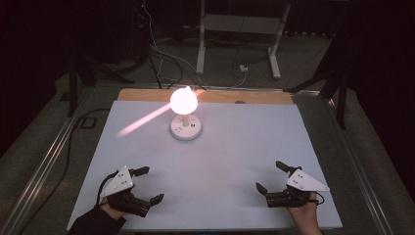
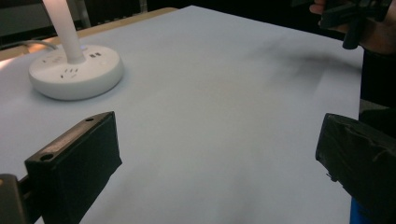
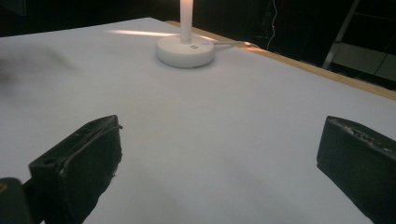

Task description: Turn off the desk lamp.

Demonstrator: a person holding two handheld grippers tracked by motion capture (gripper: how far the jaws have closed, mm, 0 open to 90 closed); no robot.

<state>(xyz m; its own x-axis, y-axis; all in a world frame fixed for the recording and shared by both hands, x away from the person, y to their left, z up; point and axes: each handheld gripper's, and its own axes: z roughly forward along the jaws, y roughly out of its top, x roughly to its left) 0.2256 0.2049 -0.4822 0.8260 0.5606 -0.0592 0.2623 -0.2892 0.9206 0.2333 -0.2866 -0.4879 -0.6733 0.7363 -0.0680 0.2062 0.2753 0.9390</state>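
In the high view, a lit white lamp (image 1: 185, 117) is seen standing toward the far side of the pale table (image 1: 235, 147), well apart from the left gripper (image 1: 148, 184) at the near left corner and the right gripper (image 1: 269, 176) at the near right, each held with jaws spread wide and nothing between them. In the left gripper view, the lamp's round base (image 2: 76, 70) is seen ahead at the upper left, beyond the parted black jaws, while the other hand (image 2: 373, 28) is glimpsed at the top right. In the right gripper view, the base (image 3: 185, 50) and its glowing stem are seen far ahead, near the table's wooden edge (image 3: 327, 72), again past widely separated jaws.
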